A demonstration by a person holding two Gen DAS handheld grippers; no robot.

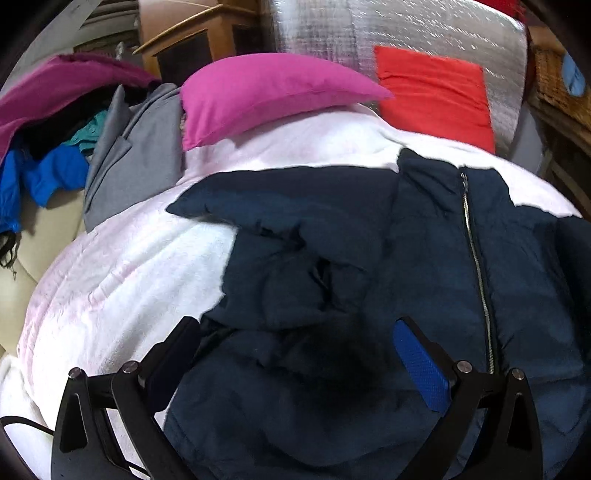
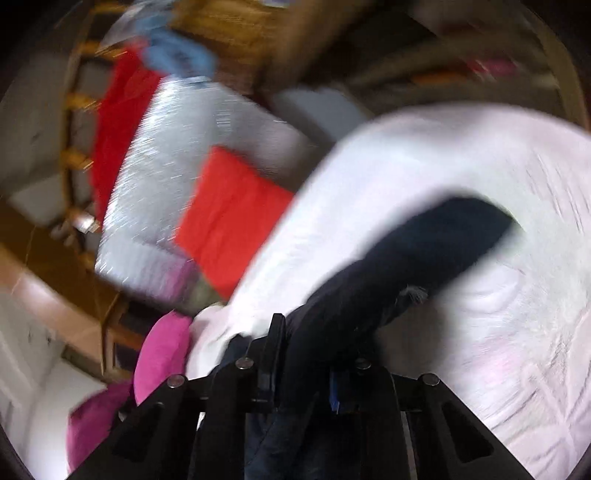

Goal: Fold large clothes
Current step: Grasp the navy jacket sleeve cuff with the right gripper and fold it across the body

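Observation:
A navy puffer jacket (image 1: pixel 369 236) with a silver zipper (image 1: pixel 476 258) lies front up on a white quilted bed cover (image 1: pixel 122 266). Its left sleeve is folded in over the chest. My left gripper (image 1: pixel 295 343) hovers low over the jacket's lower left part, jaws wide open, blue pad (image 1: pixel 421 365) showing and nothing between them. In the blurred right wrist view, my right gripper (image 2: pixel 306 354) is shut on a dark sleeve of the jacket (image 2: pixel 424 251), which stretches away from the jaws over the white cover (image 2: pixel 498 295).
A pink pillow (image 1: pixel 266 88) and a red cushion (image 1: pixel 436 92) lie at the head of the bed, against a silver padded sheet (image 1: pixel 388 33). Grey, blue and magenta clothes (image 1: pixel 74 147) are heaped at the left. Wooden furniture (image 1: pixel 192 40) stands behind.

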